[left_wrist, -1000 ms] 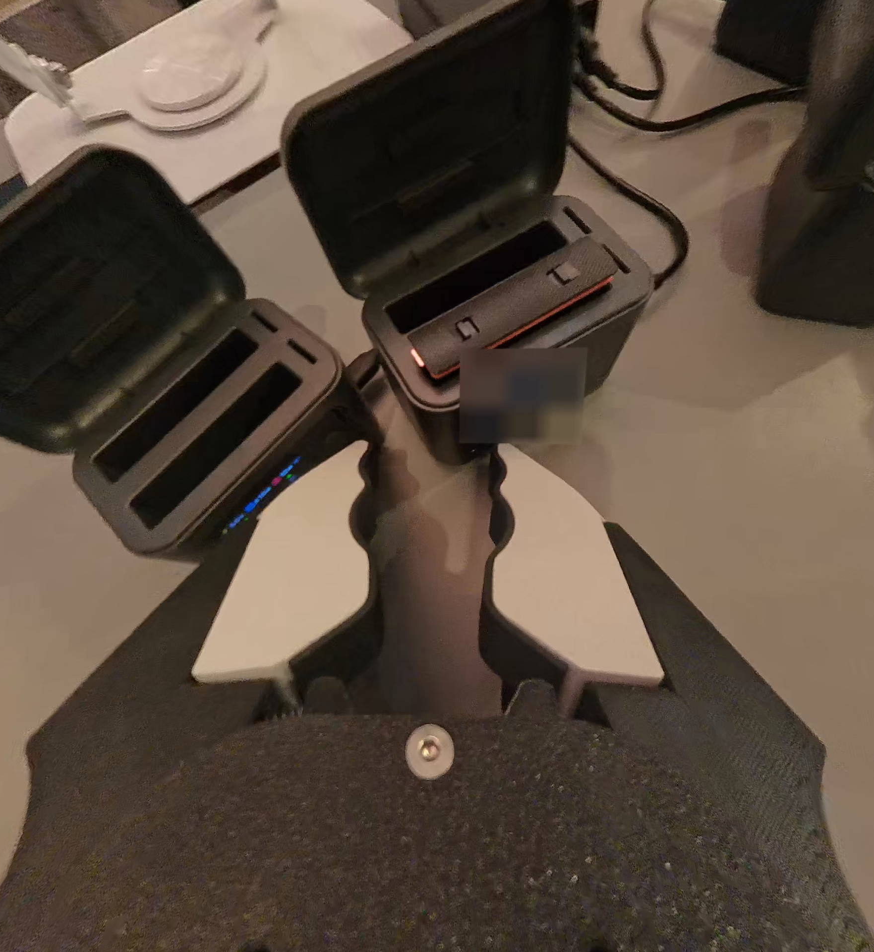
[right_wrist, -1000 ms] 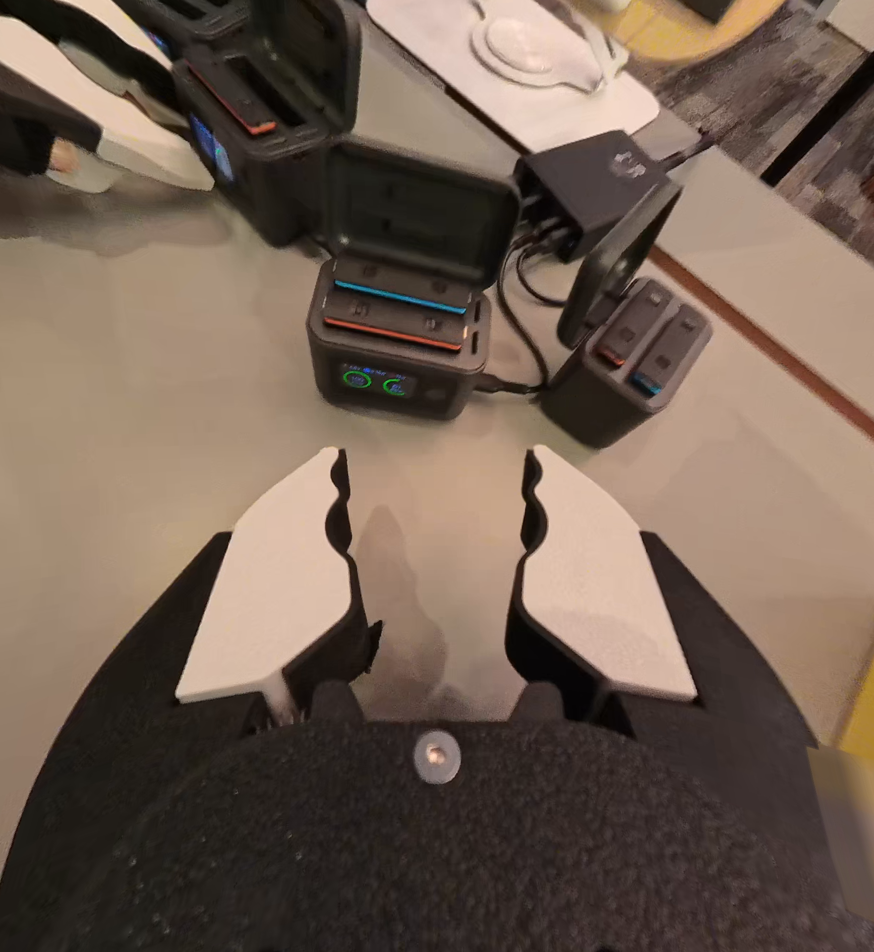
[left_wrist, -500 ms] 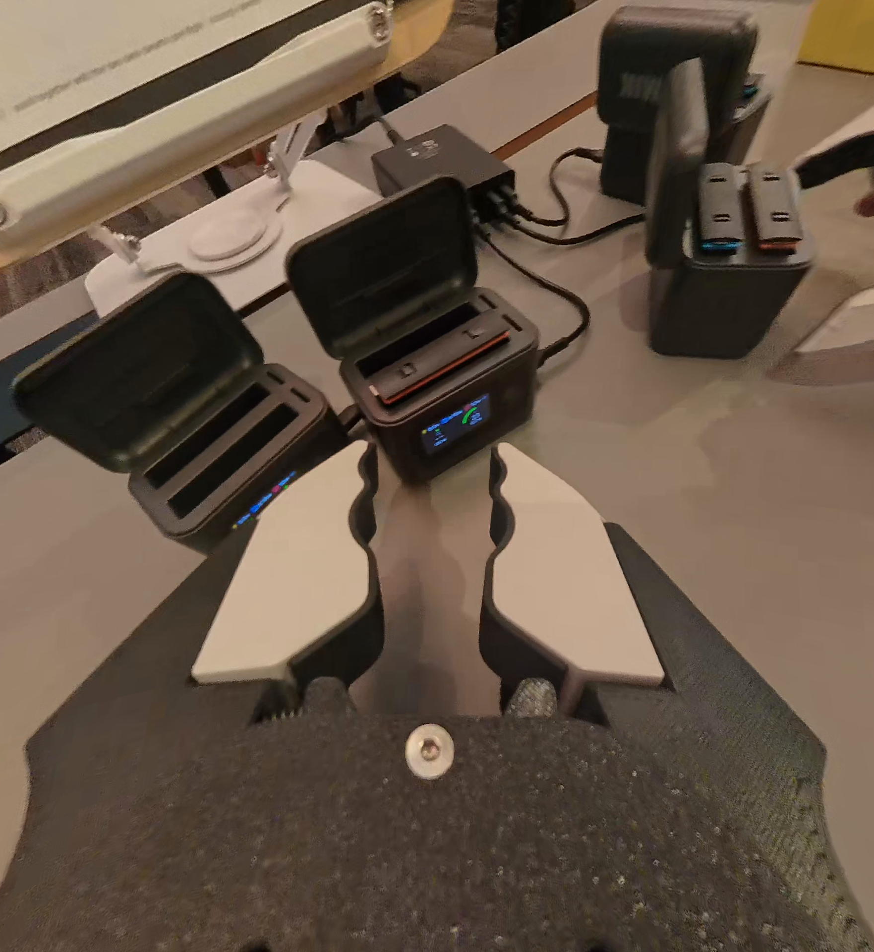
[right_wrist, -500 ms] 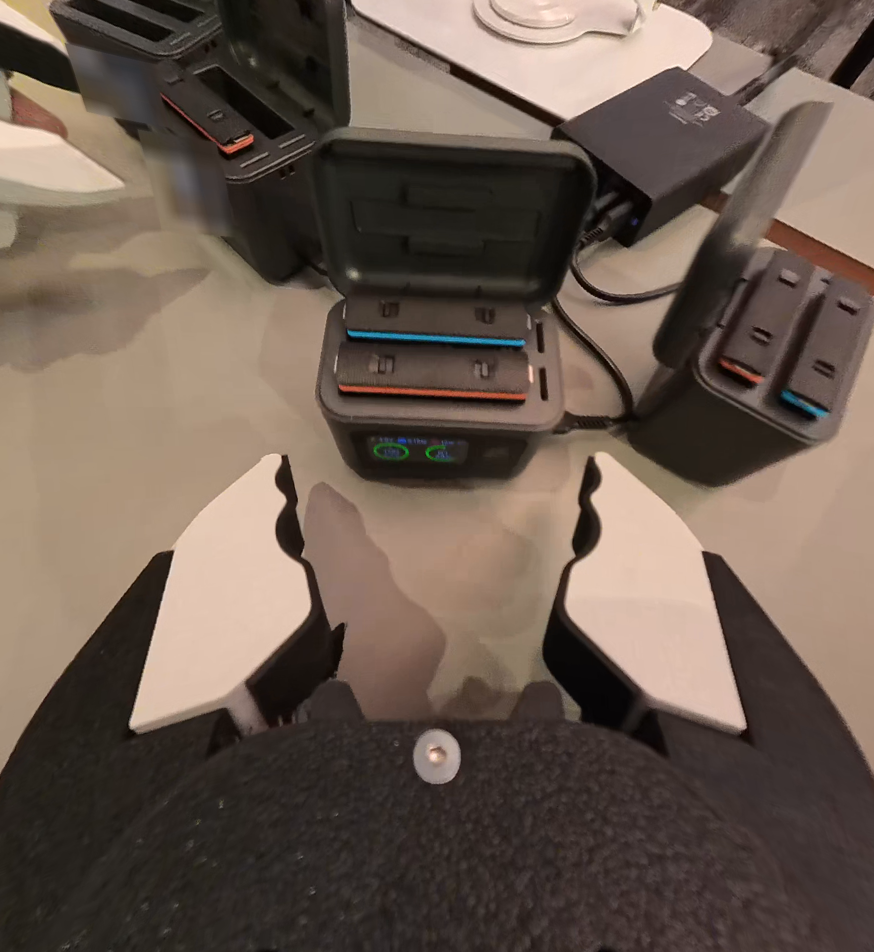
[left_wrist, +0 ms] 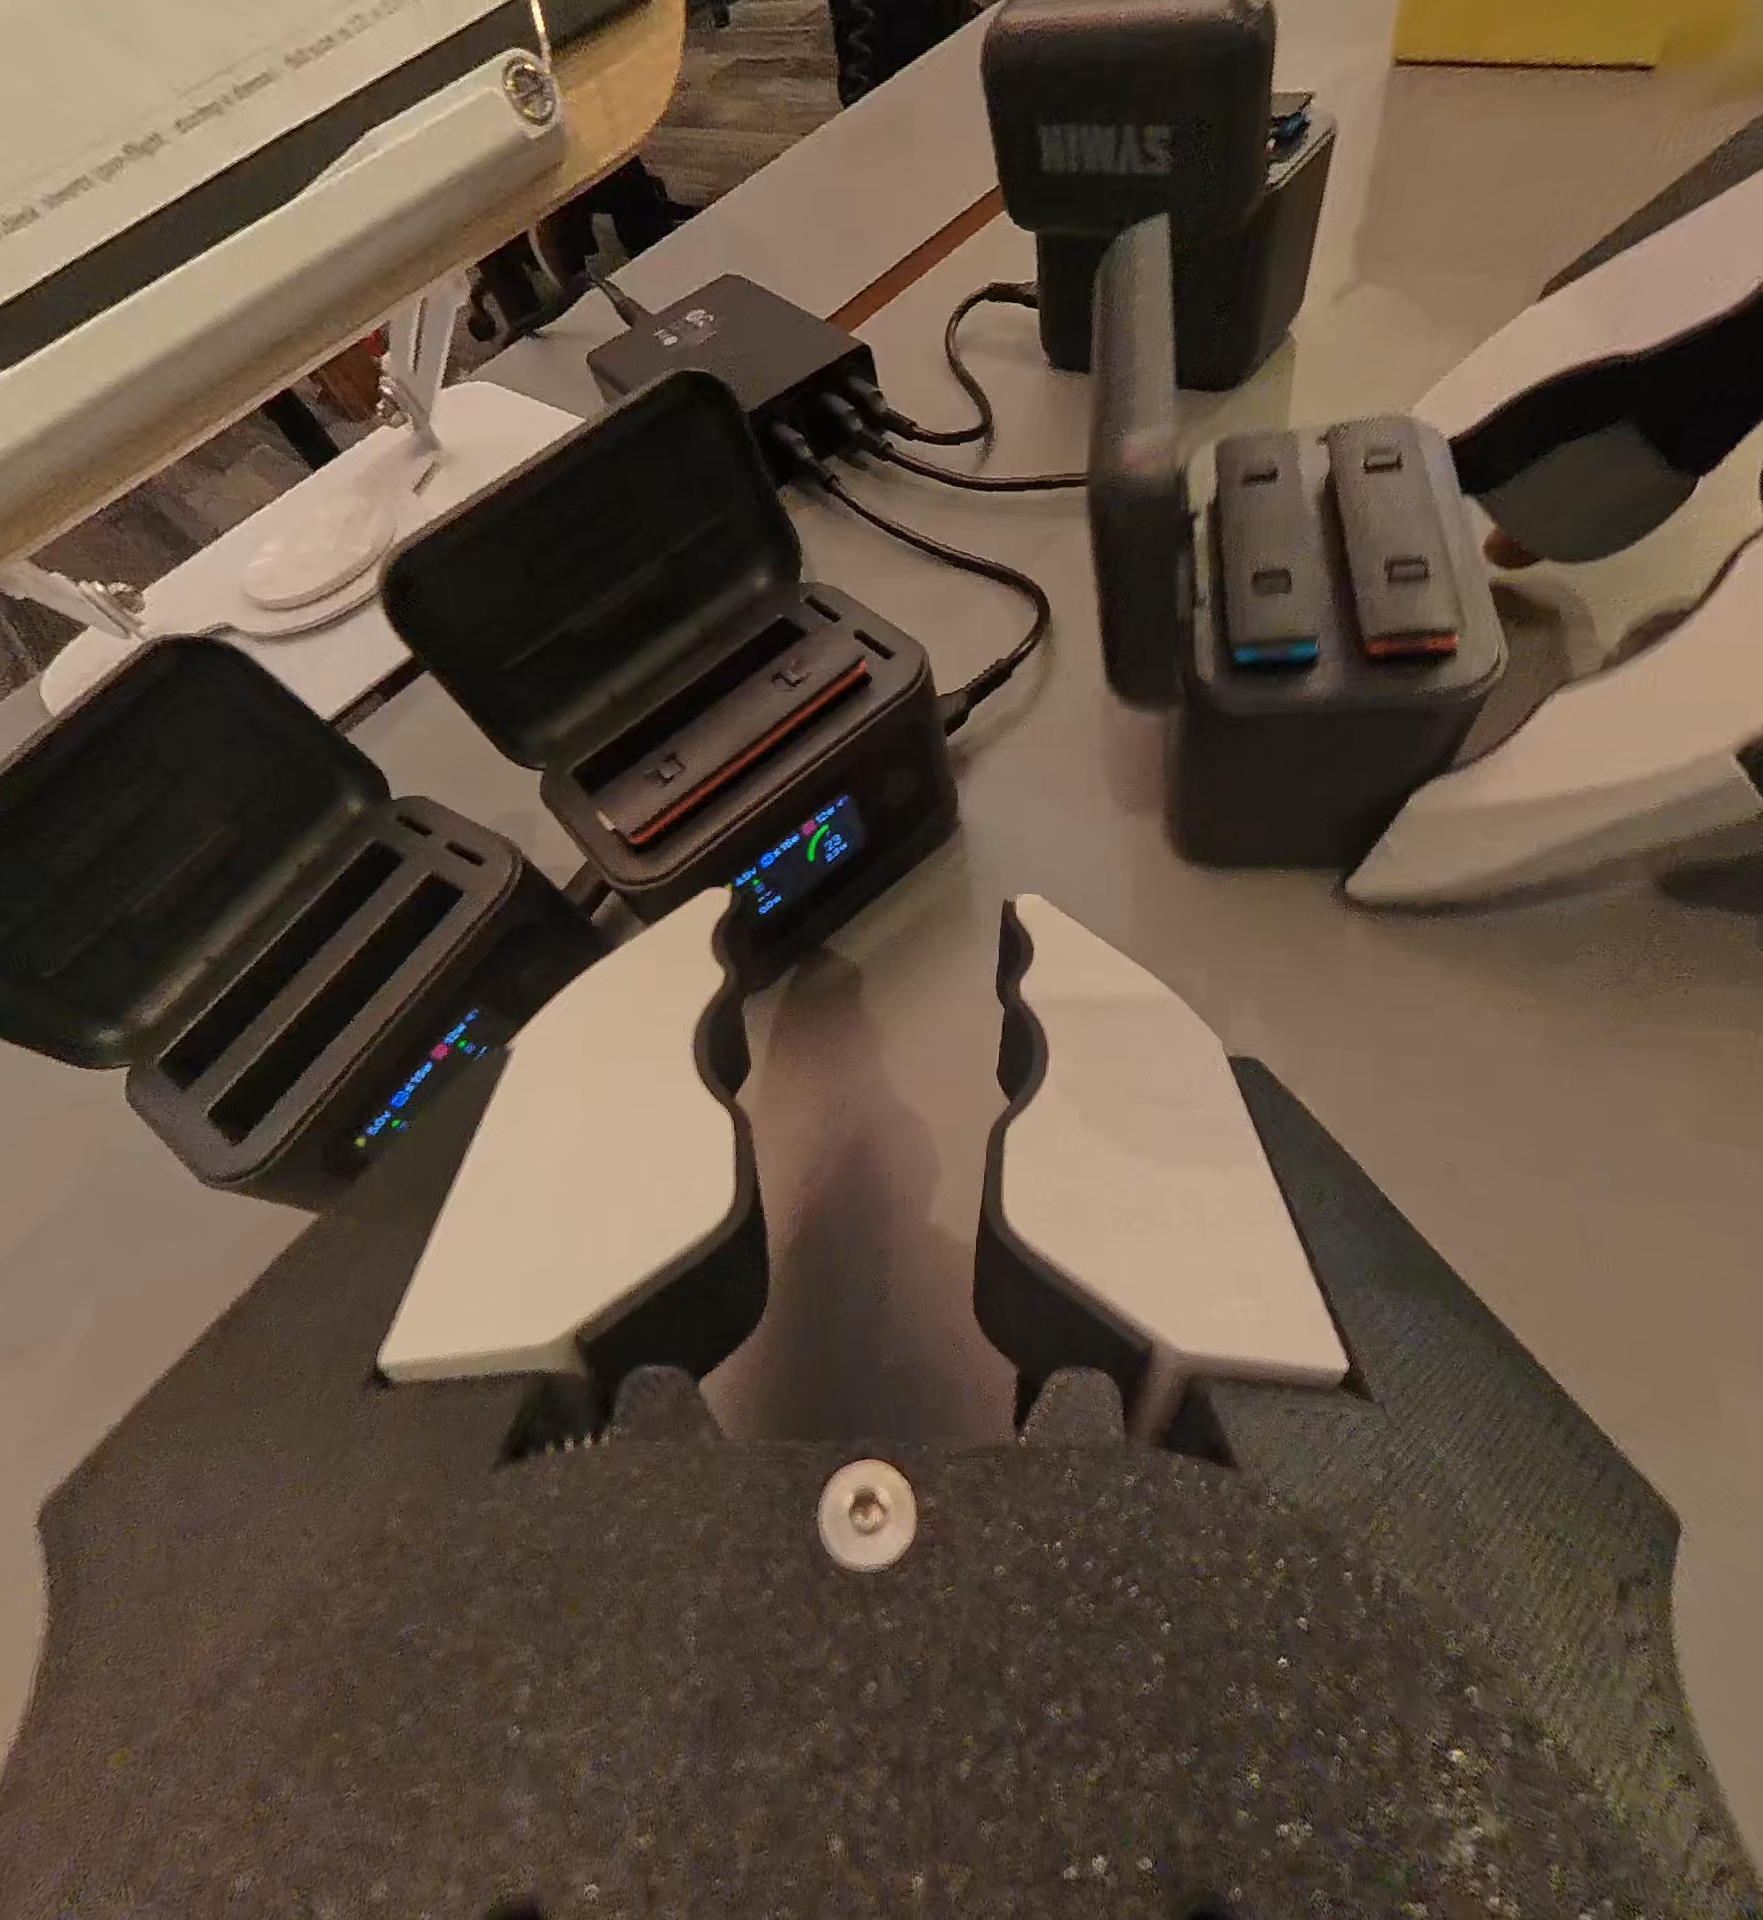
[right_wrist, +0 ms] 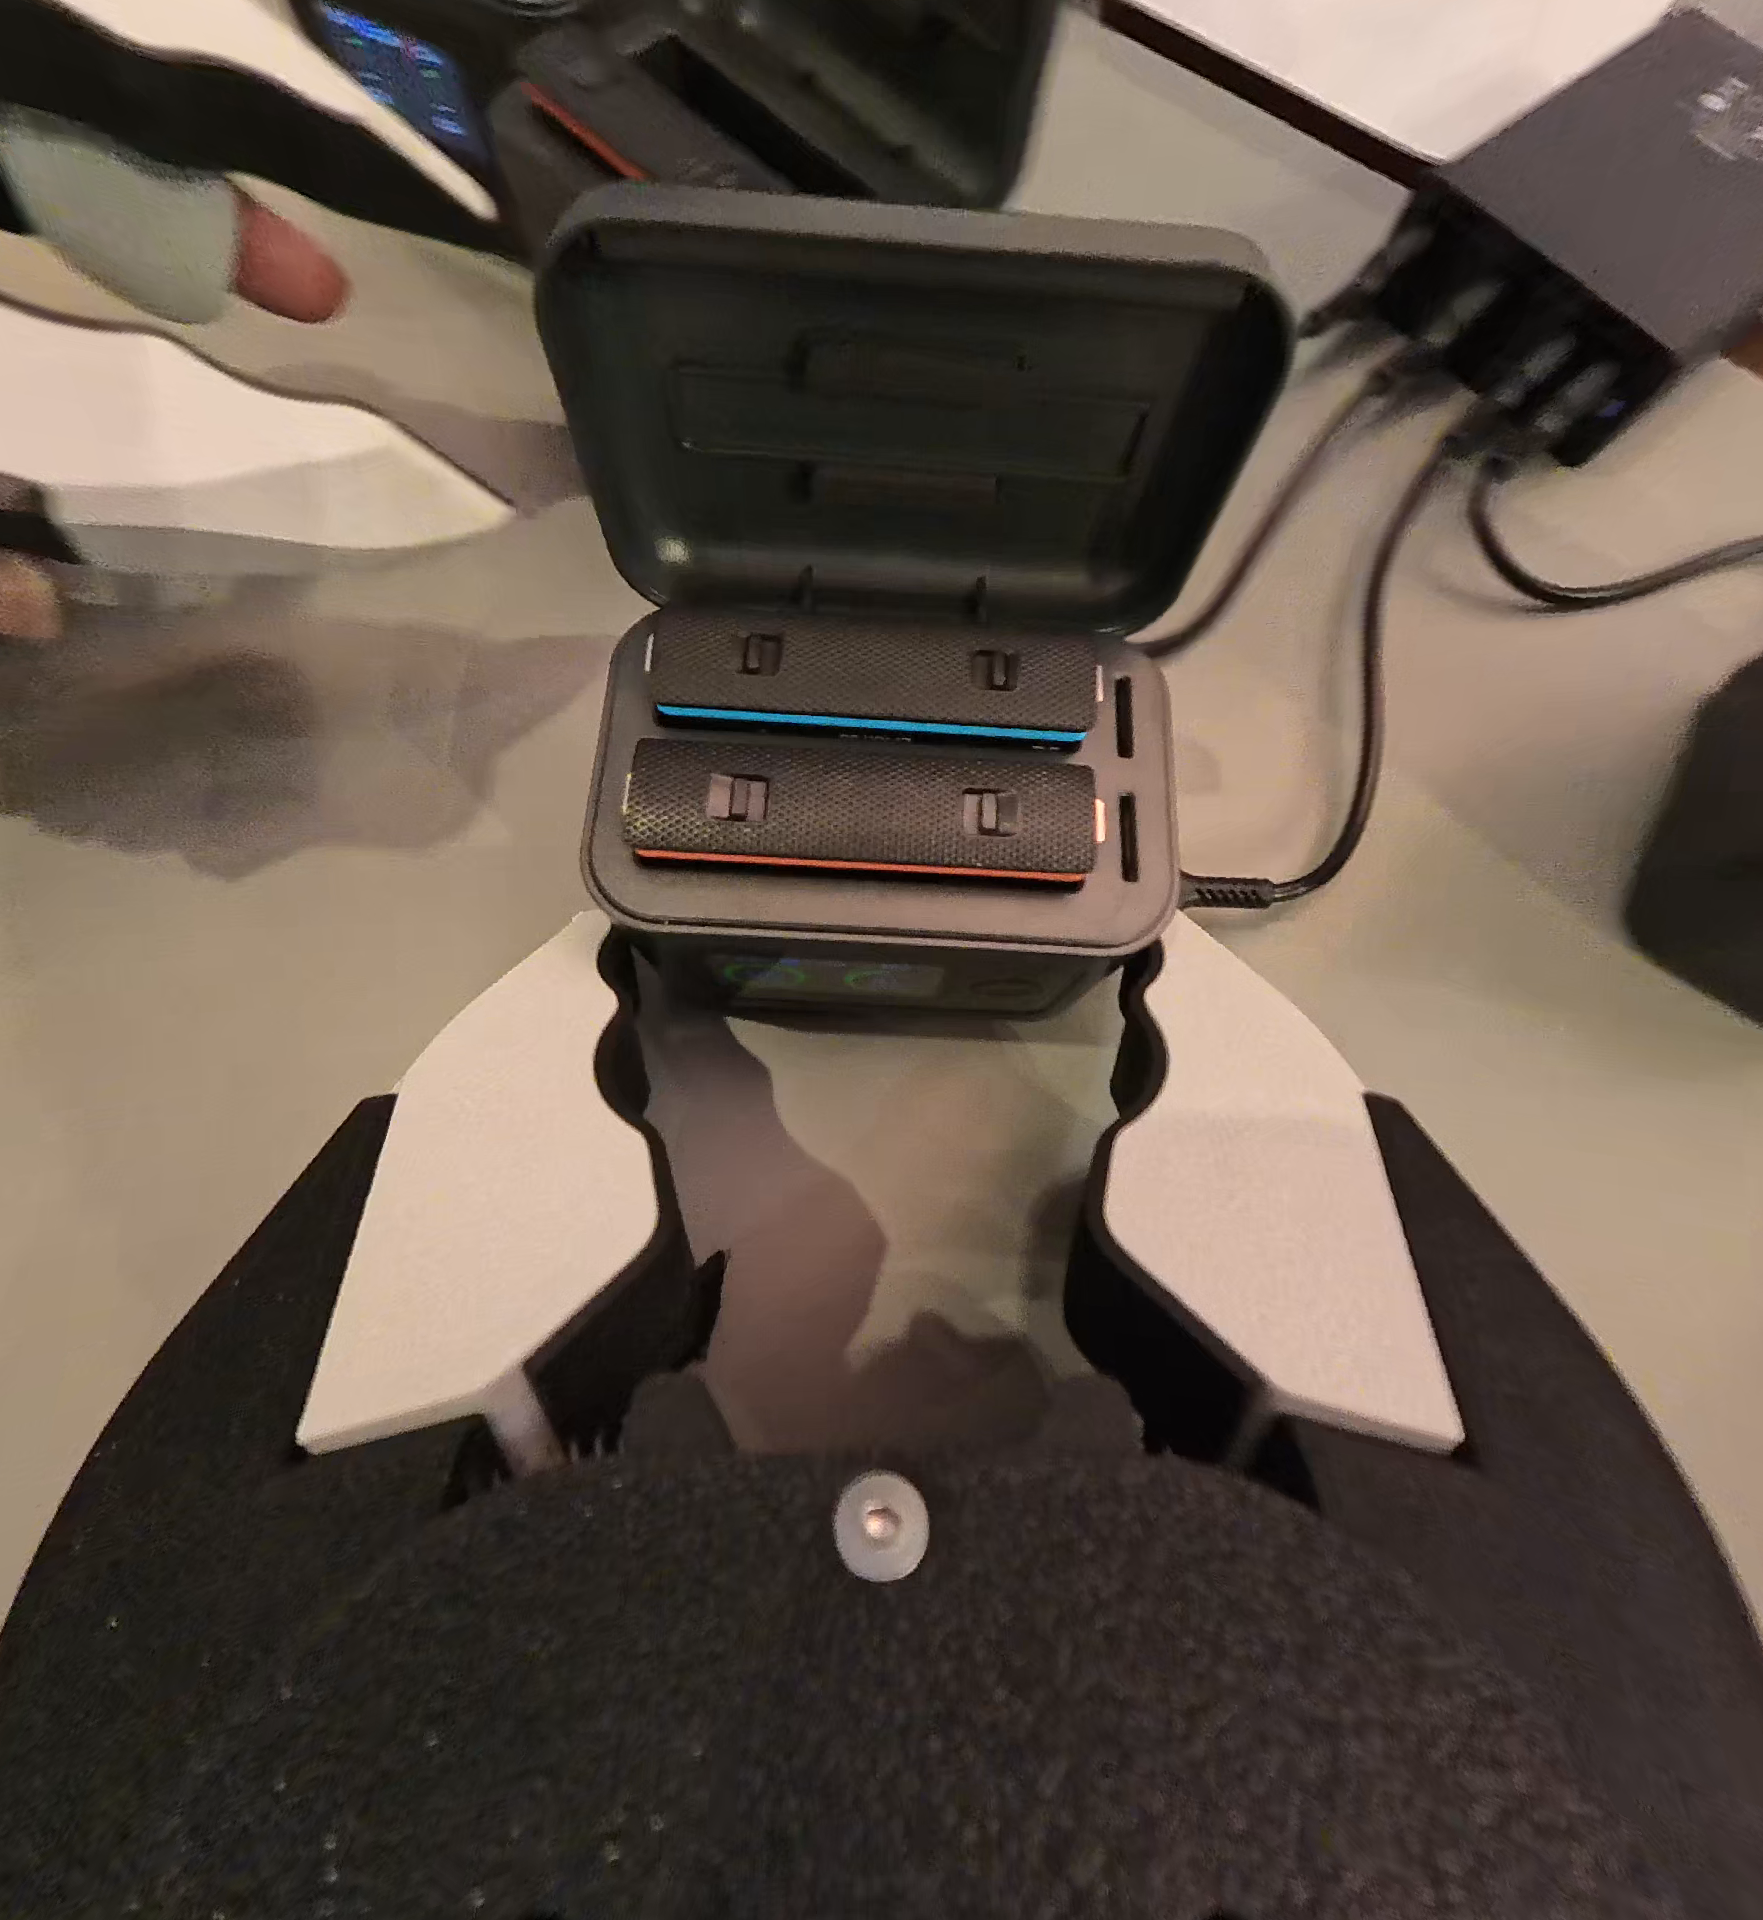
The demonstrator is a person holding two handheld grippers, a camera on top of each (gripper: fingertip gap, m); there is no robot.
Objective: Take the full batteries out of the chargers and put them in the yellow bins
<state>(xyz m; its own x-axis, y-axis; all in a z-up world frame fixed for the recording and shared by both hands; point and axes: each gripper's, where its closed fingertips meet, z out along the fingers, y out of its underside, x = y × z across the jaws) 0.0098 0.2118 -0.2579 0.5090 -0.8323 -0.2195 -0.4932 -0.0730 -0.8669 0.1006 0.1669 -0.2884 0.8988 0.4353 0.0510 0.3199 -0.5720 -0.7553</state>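
My right gripper (right_wrist: 877,956) is open wide, low on the table. Its fingertips (right_wrist: 586,966) flank the front of an open black charger (right_wrist: 908,312). That charger holds a blue-edged battery (right_wrist: 872,675) at the back and an orange-edged battery (right_wrist: 861,810) at the front. My left gripper (left_wrist: 866,914) is open and empty. It is just in front of a second open charger (left_wrist: 887,790) with one orange-edged battery (left_wrist: 742,758). To its left is an open charger (left_wrist: 264,1143) with both slots empty. A yellow bin (left_wrist: 1542,31) shows at the far right edge.
A black power hub (left_wrist: 742,343) with cables (left_wrist: 991,582) sits behind the chargers. Another charger (left_wrist: 1137,177) stands at the back, lid up. A white stand base (left_wrist: 326,561) lies at the table's far edge. A person's hand (right_wrist: 274,270) shows in the right wrist view. From the right gripper's tips to the black power hub (left_wrist: 742,343) is close to 20 cm. Look for it in the right wrist view (right_wrist: 1697,201) too.
My right gripper moved forward to the two-battery charger and opened wider. My left gripper drew back and up from the one-battery charger, still open.
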